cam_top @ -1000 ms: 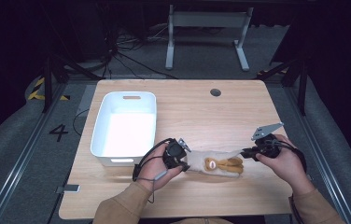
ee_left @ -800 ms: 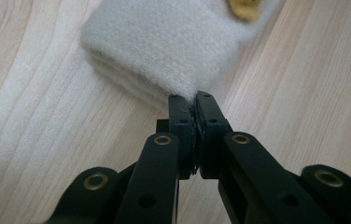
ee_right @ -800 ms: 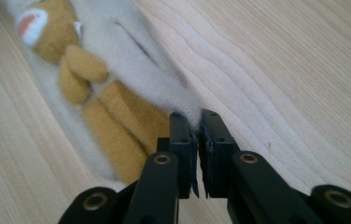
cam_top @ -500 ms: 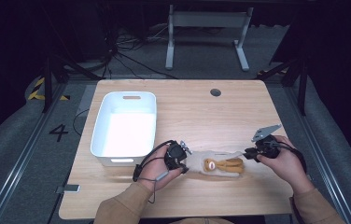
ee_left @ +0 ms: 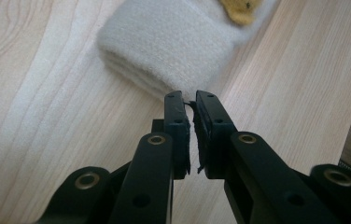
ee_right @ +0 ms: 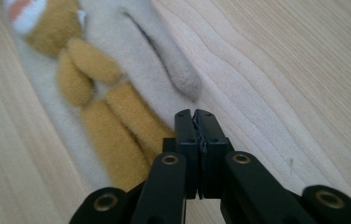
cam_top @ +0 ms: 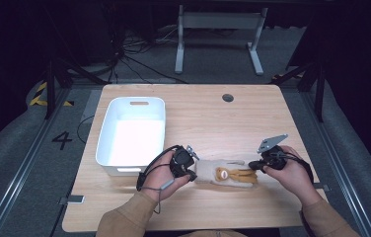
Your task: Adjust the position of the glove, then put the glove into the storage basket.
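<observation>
- My left hand-held gripper (ee_left: 190,100), jaws nearly together, pinches the sock (cam_top: 225,172) cuff.
- My right hand-held gripper (ee_right: 195,116), jaws together, grips its toe.
- Best lift both ends evenly toward the bin (cam_top: 105,143).

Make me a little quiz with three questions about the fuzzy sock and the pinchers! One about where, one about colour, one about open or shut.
1. Where does the sock lie?
A. in the white bin
B. on the table between the two grippers
C. on the floor

2. What colour is the animal figure on the sock?
A. golden brown
B. blue
C. green

3. How do the right gripper's jaws stand?
A. wide open
B. shut together
C. clamped on the bin's rim

Answers:
1 B: the high view shows it flat on the wooden table, with the left gripper at its cuff end.
2 A: the right gripper view shows golden-brown plush.
3 B: the pads meet, beside the sock's toe end.
</observation>
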